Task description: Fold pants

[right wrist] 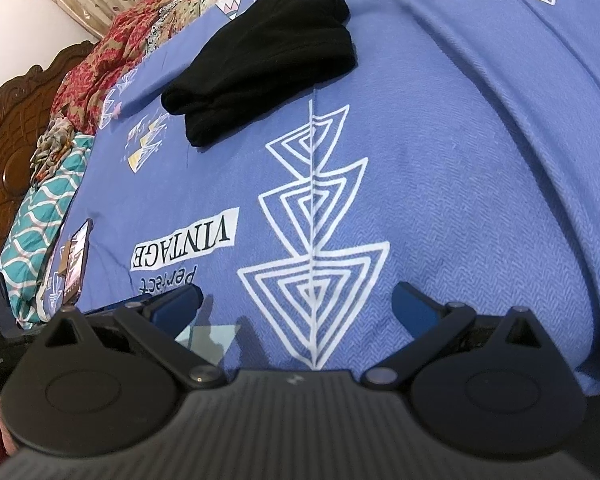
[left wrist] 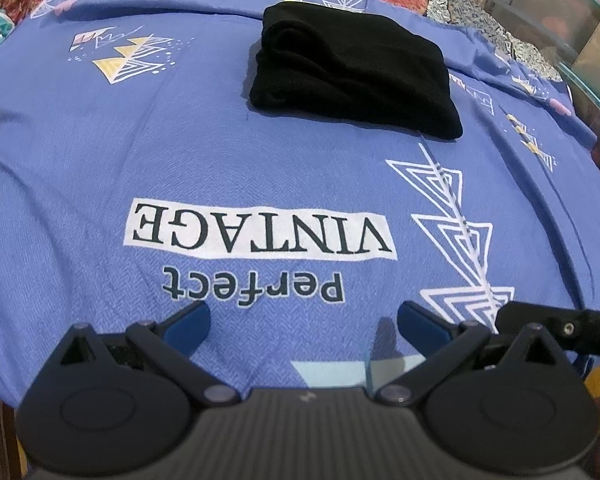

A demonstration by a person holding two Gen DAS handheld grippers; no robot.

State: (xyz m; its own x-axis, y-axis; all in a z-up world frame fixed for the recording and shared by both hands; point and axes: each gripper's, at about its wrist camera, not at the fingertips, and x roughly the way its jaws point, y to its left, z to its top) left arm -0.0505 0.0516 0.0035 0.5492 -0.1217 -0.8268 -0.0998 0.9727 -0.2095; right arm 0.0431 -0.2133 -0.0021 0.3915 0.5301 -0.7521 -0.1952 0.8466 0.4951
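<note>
The black pants (left wrist: 352,72) lie folded into a compact bundle on the blue printed bedsheet (left wrist: 100,168), well ahead of both grippers. In the right wrist view the same black pants (right wrist: 268,56) sit up and to the left on the bedsheet (right wrist: 460,160). My left gripper (left wrist: 304,322) is open with nothing between its blue pads, hovering low over the "Perfect VINTAGE" print. My right gripper (right wrist: 298,306) is open too and holds nothing, above the white triangle print. Part of the right gripper's body (left wrist: 560,326) shows at the right edge of the left wrist view.
A phone (right wrist: 78,258) lies on the sheet at the left. Patterned red and teal bedding (right wrist: 100,72) is piled along the far side, against a carved wooden headboard (right wrist: 8,120). A teal-rimmed container (left wrist: 556,20) stands off the bed's far right corner.
</note>
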